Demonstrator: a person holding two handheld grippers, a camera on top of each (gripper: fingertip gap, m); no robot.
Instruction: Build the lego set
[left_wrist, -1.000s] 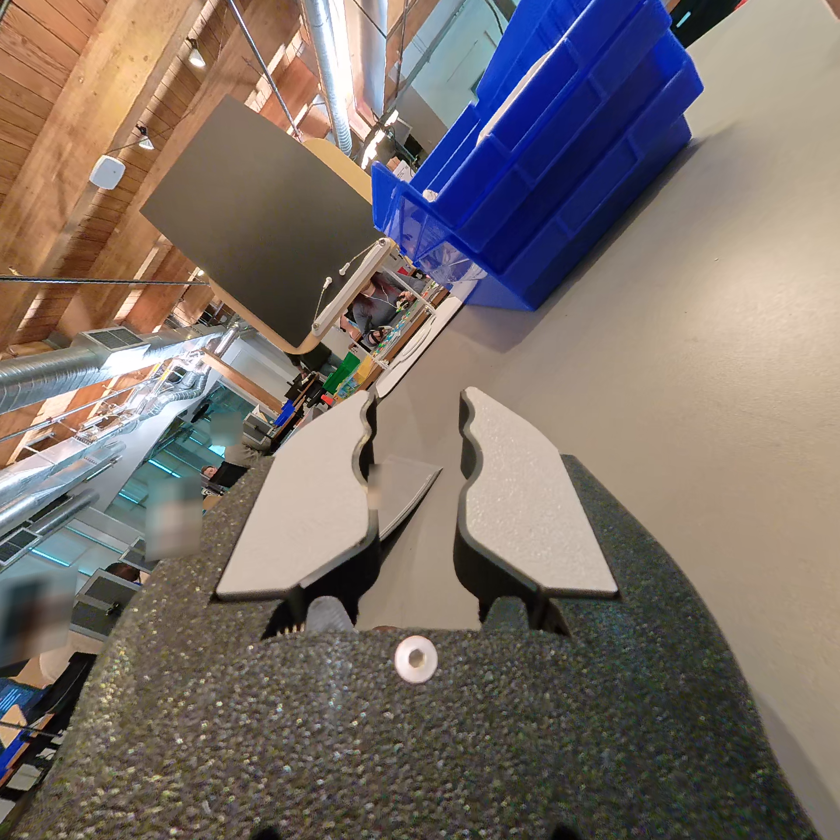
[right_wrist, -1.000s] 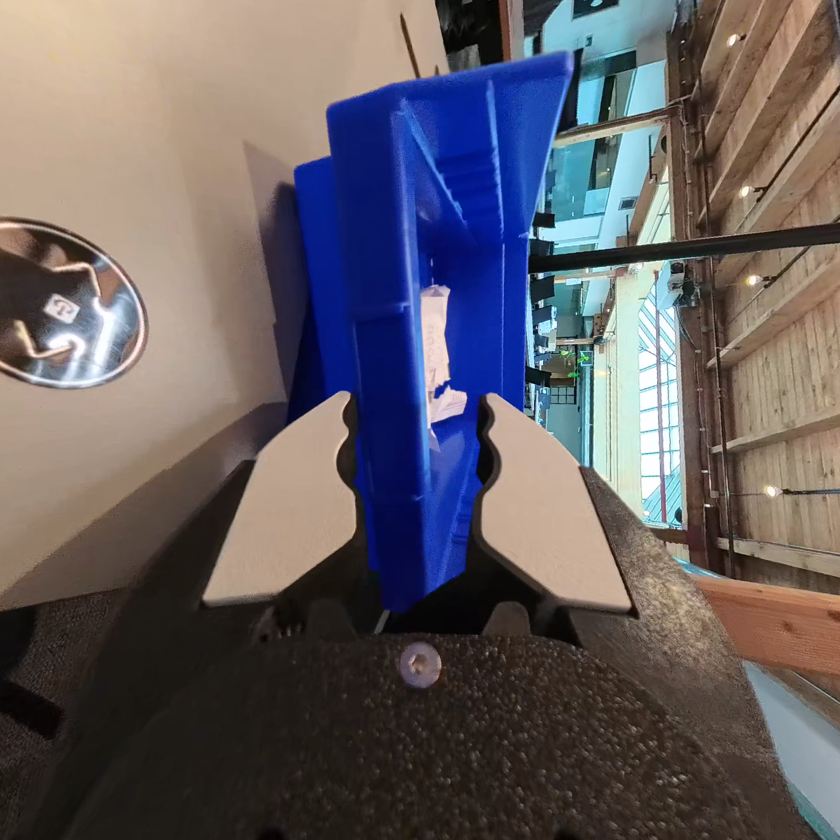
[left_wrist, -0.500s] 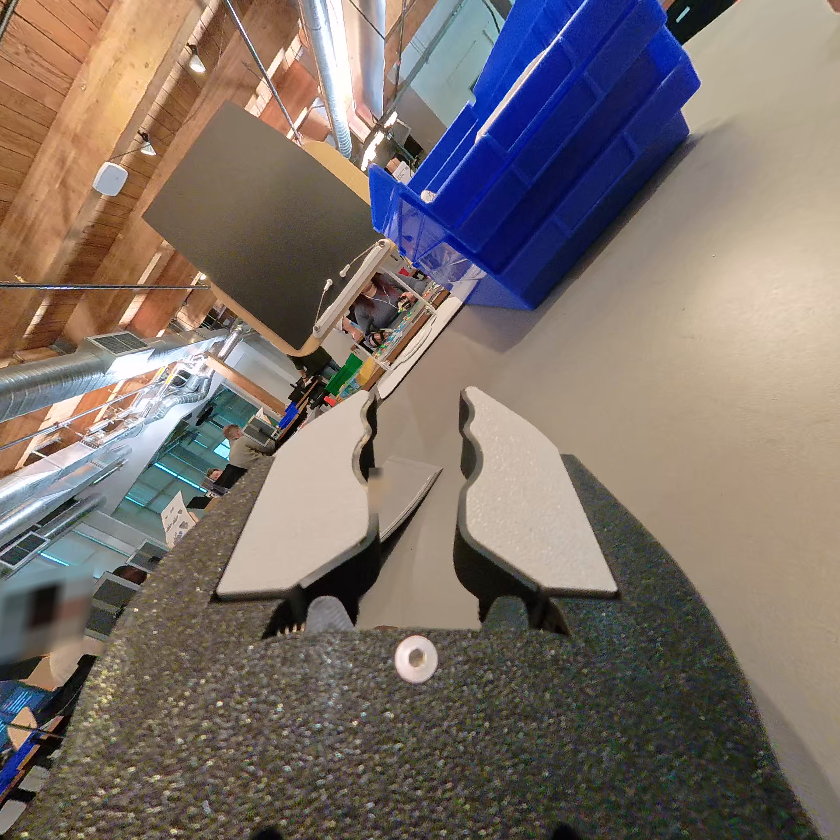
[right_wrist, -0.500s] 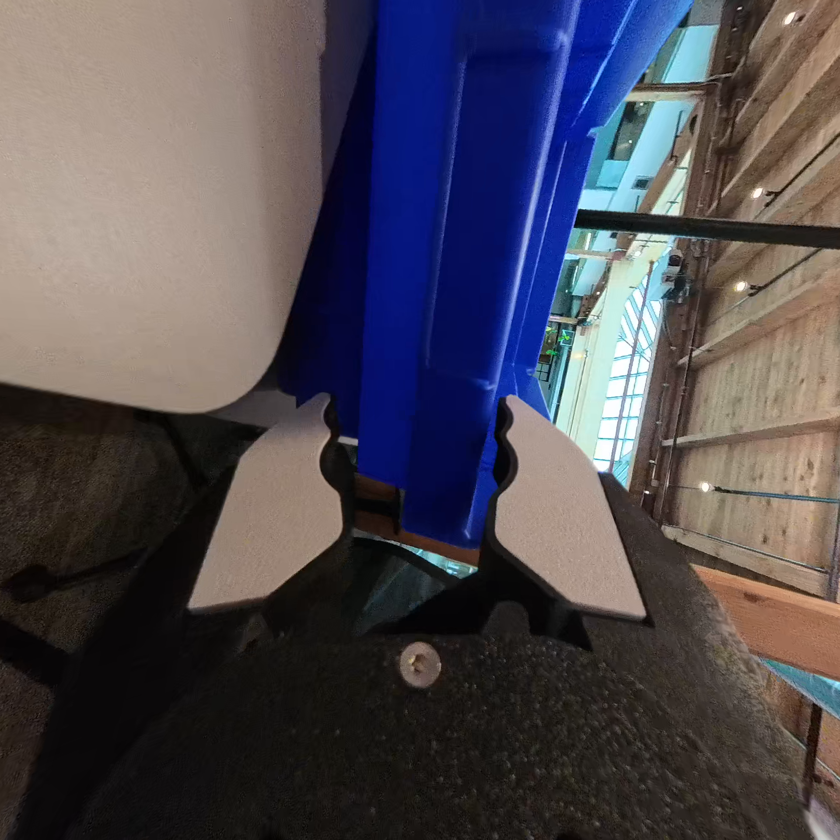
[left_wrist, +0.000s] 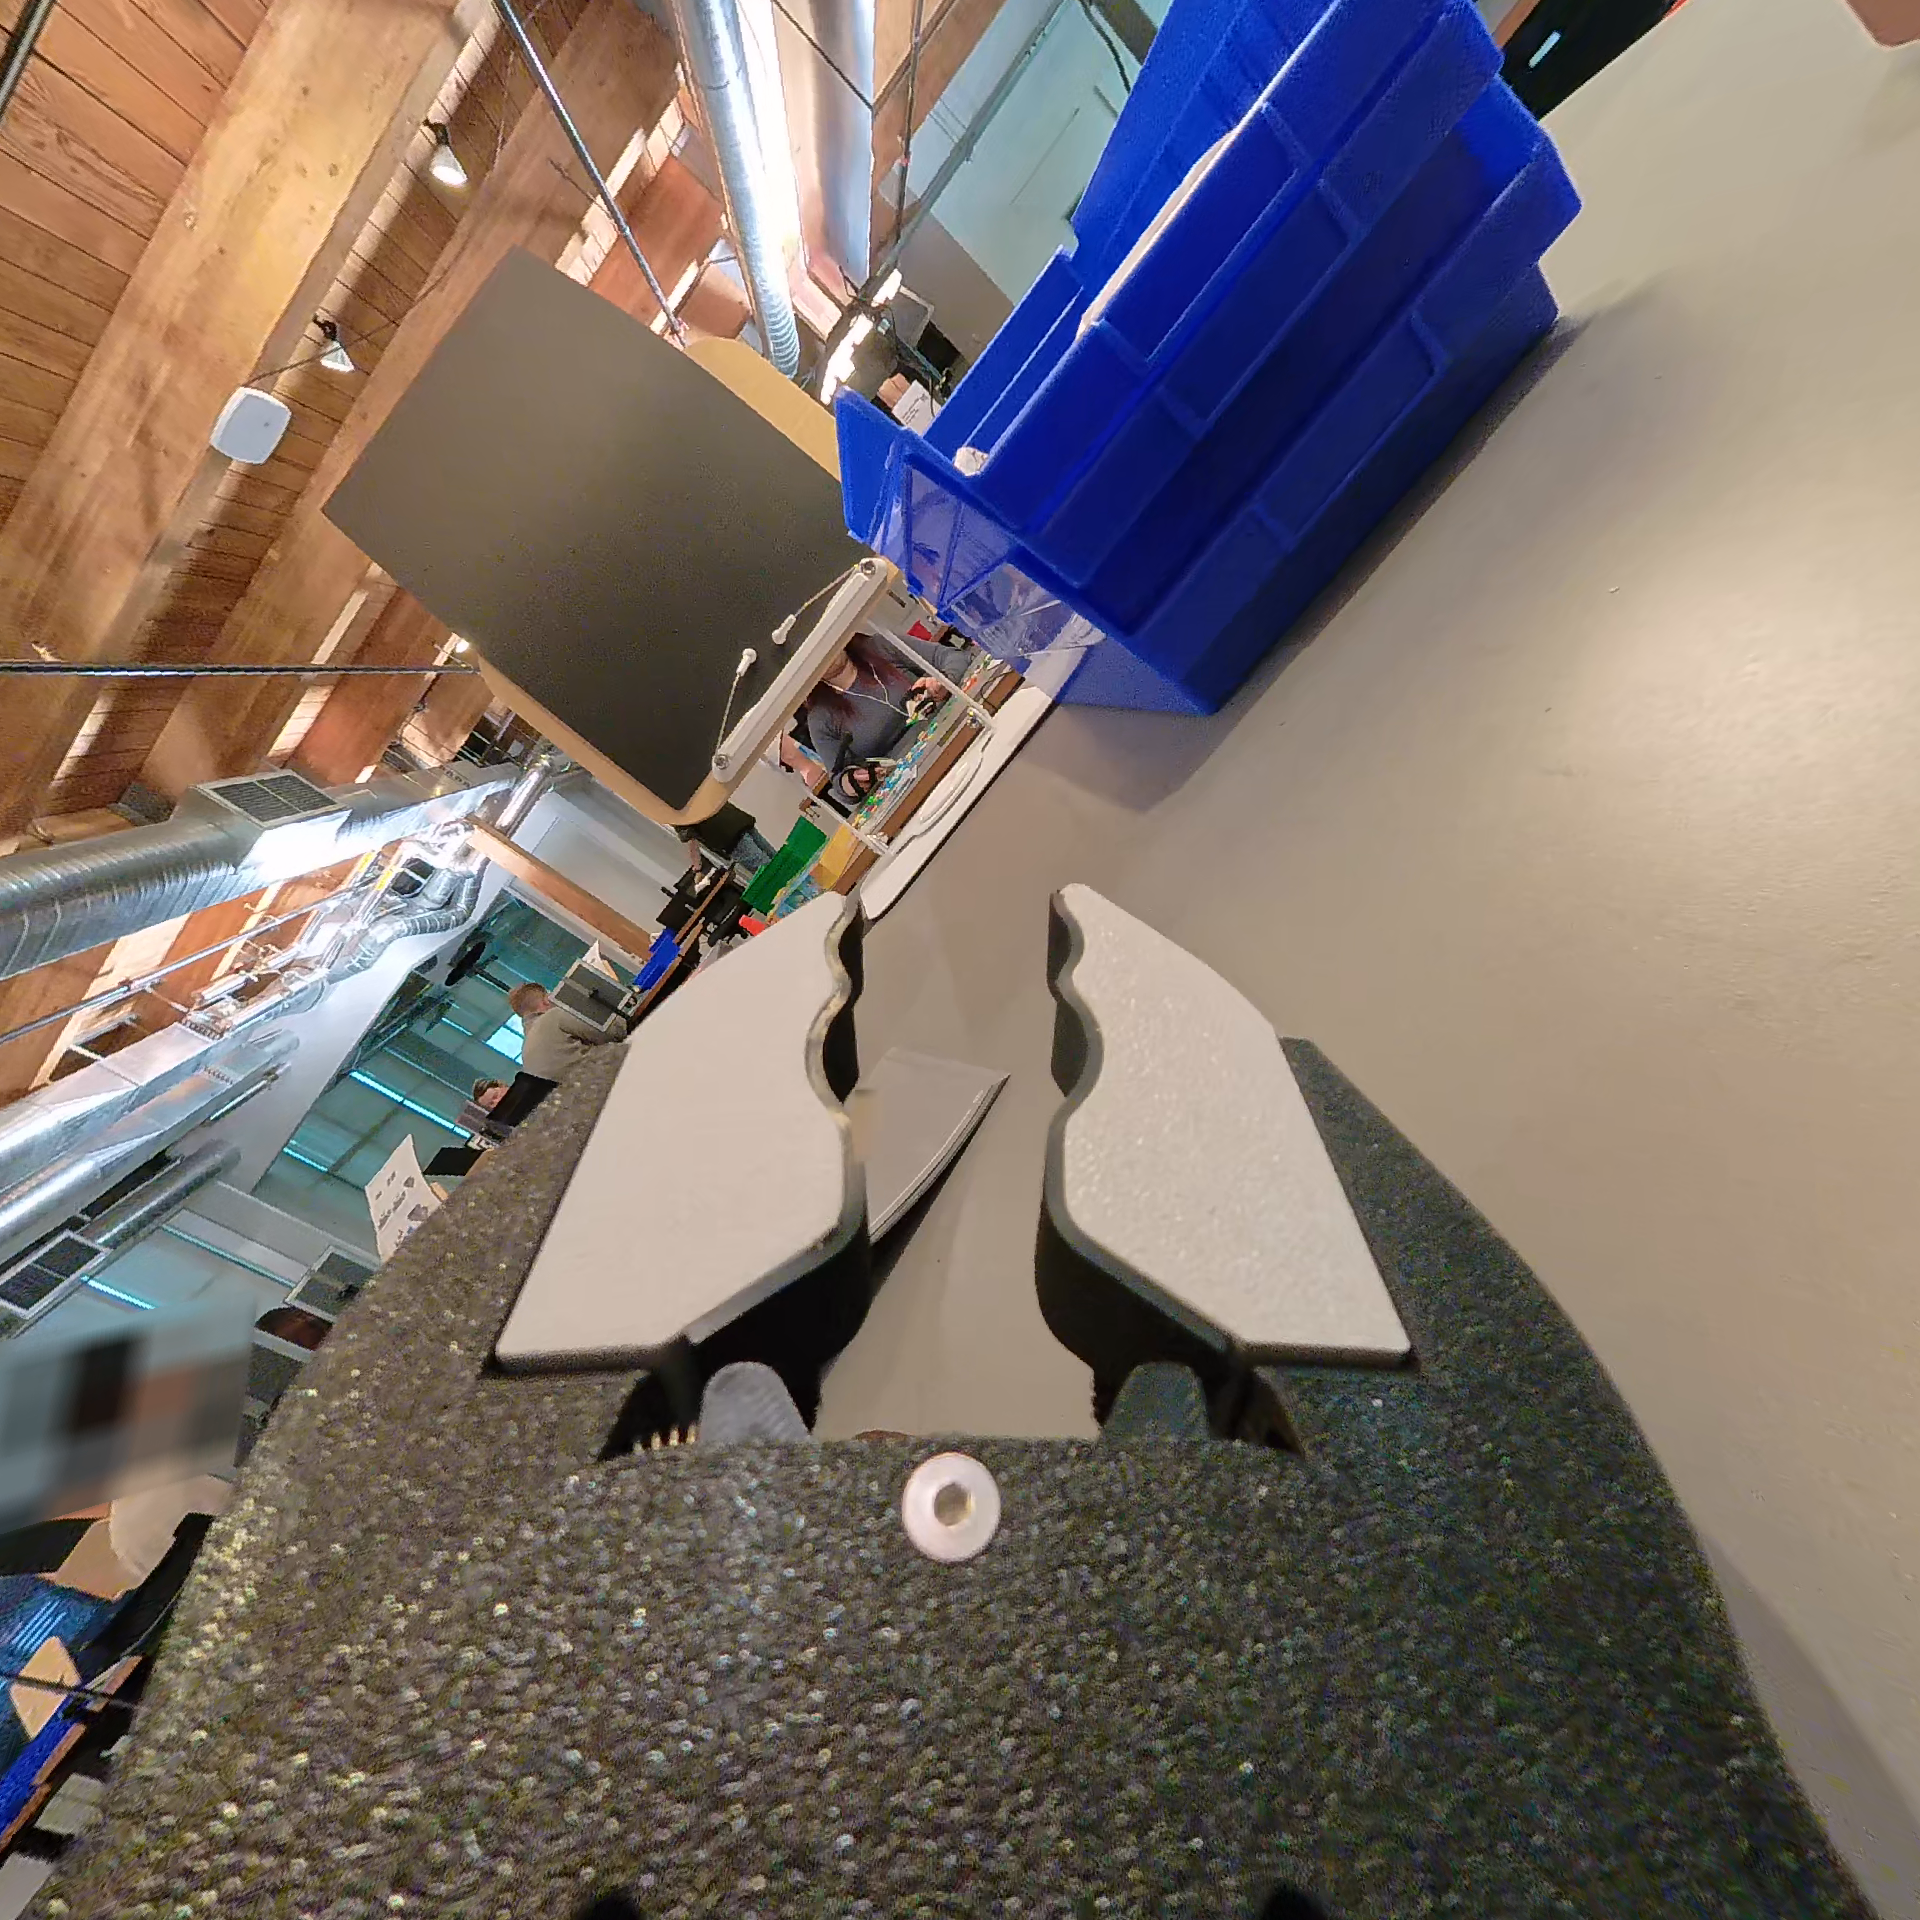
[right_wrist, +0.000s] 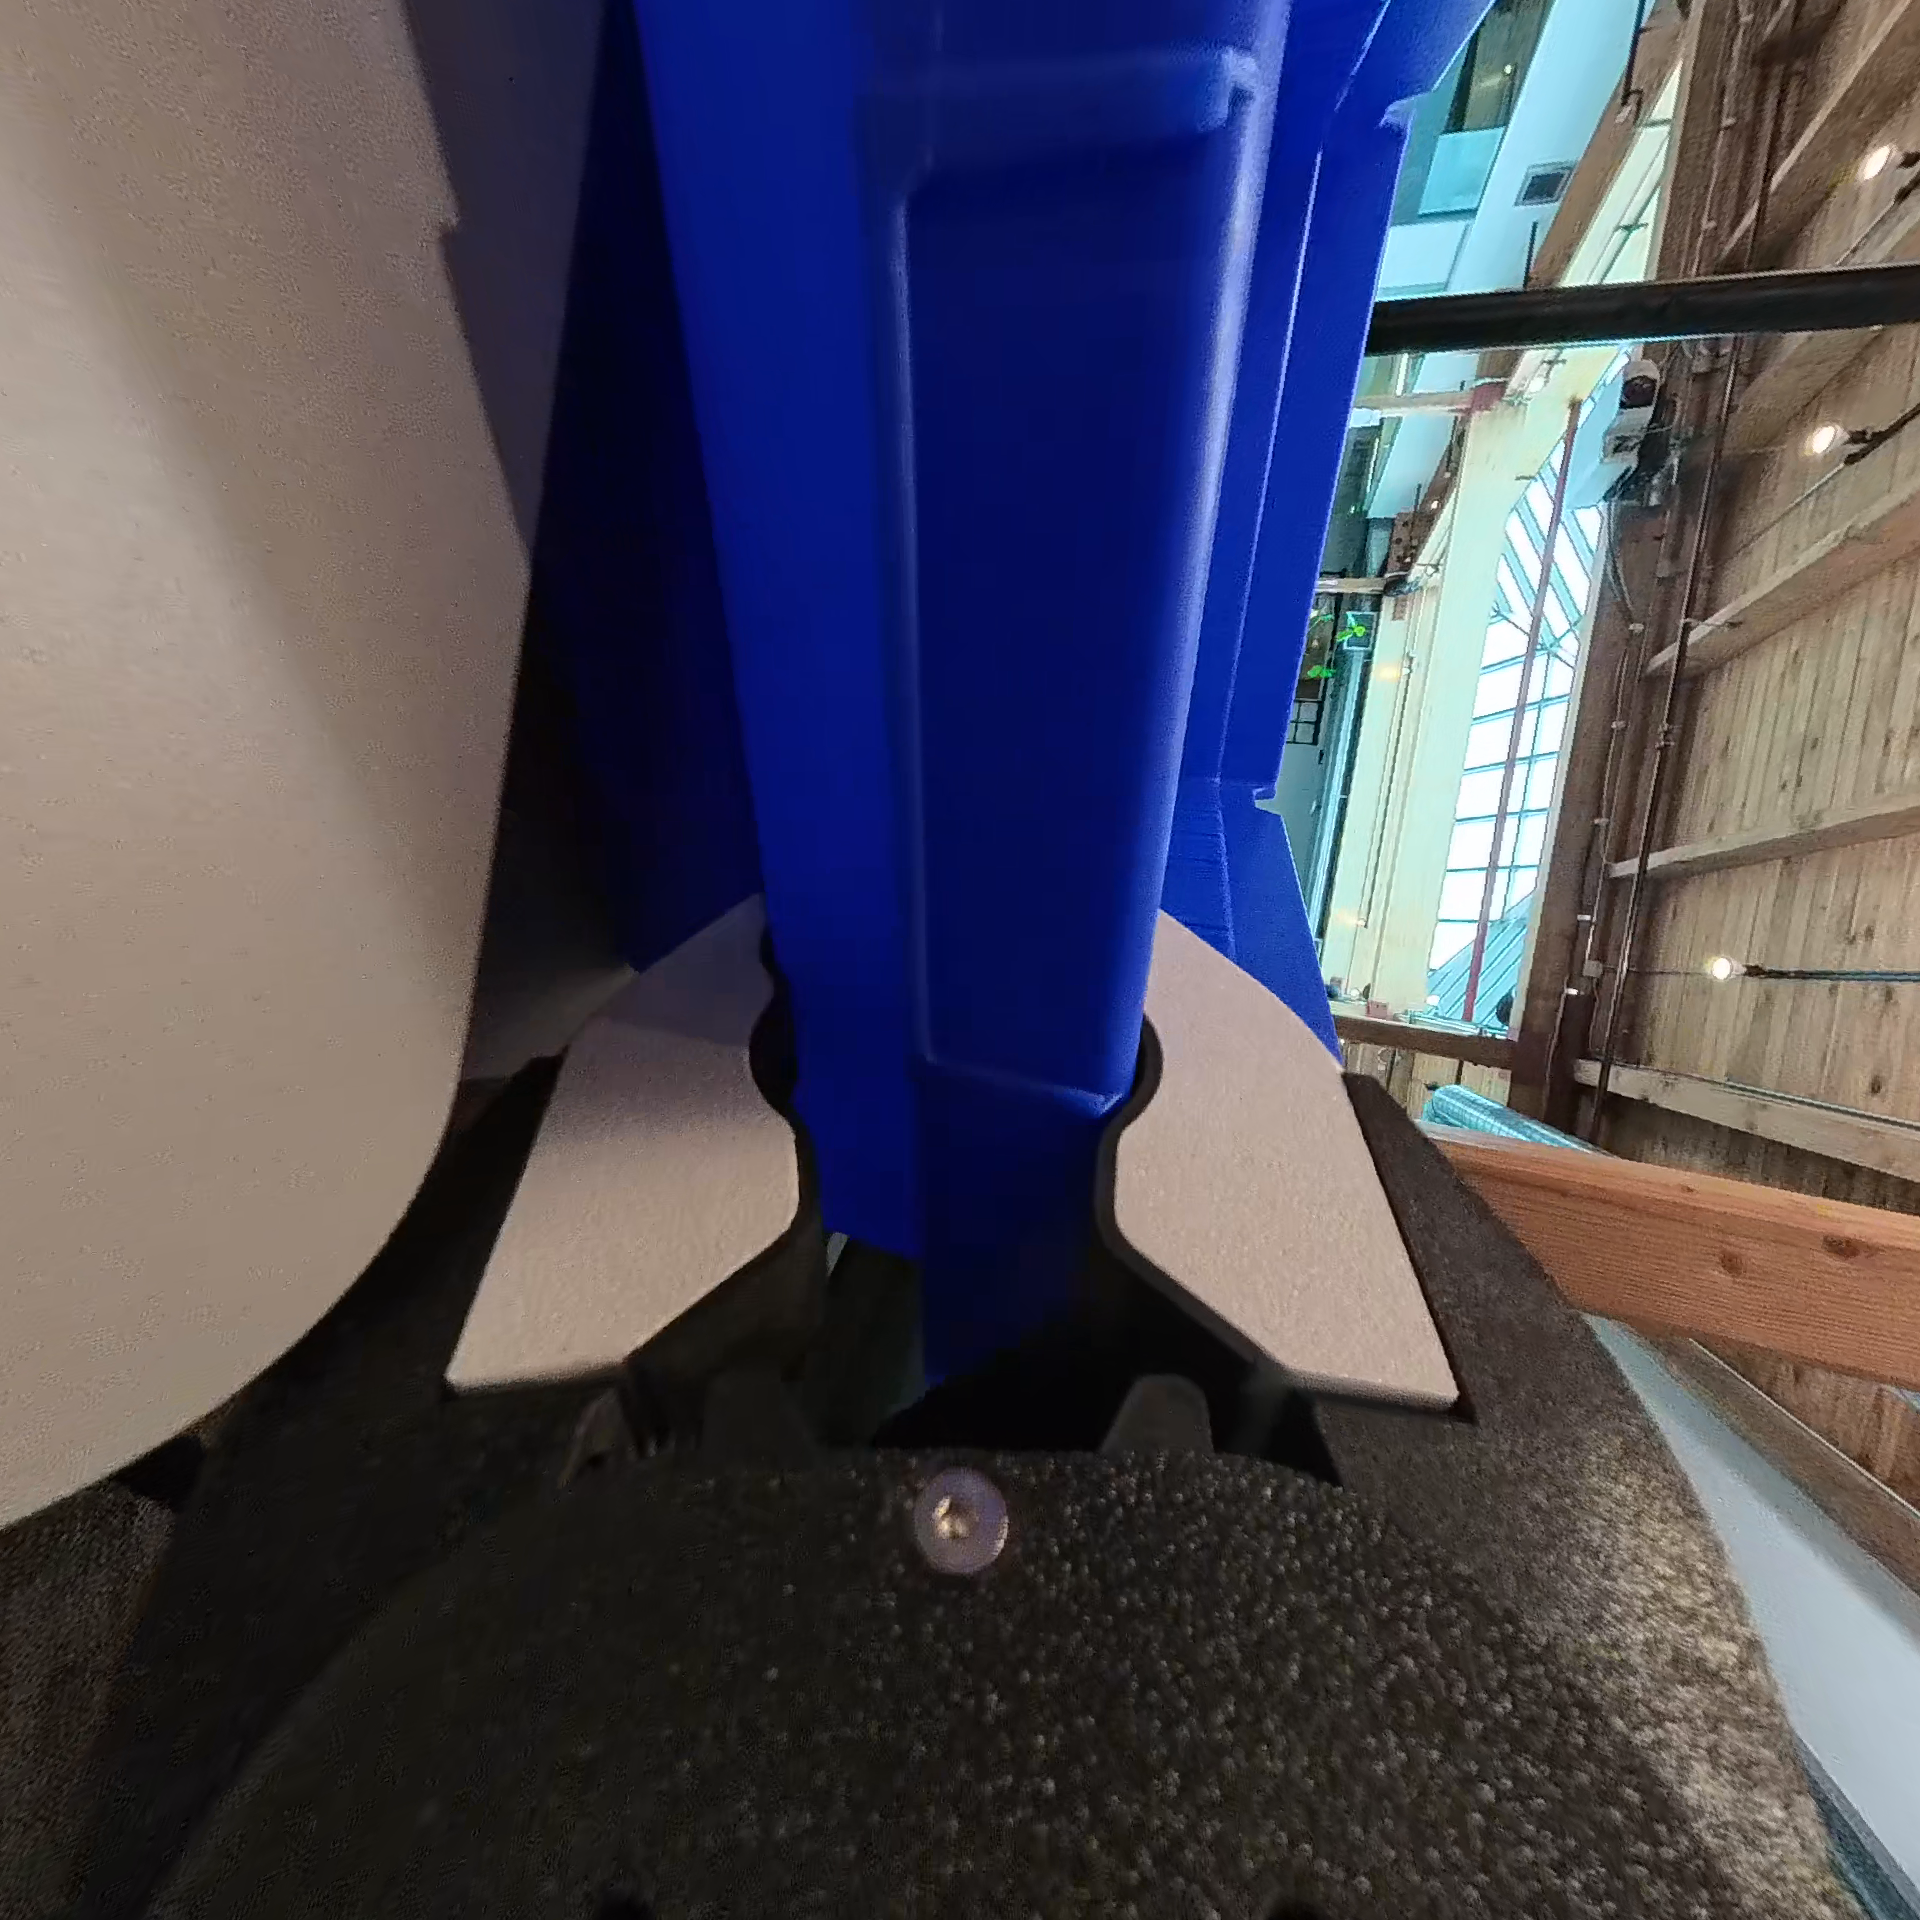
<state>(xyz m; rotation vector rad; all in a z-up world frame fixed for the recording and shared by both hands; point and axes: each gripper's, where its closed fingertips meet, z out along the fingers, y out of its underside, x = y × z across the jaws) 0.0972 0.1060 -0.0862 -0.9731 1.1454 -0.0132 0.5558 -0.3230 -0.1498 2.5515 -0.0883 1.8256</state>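
Left wrist view: nothing moved; left gripper fingers spread, empty, blue bins far ahead on surface.
Right wrist view: blue bin came closer, now between spread right gripper fingers. Lego unseen. Risk: bin slips from loose grasp.

A: Left wrist view, 10 o'clock?
B: A black panel hung below the wood ceiling. Silver ducts ran at 12. Grey table filled 3 o'clock.
A: Right wrist view?
B: Wooden beam at 4 o'clock, bright windows at 2.
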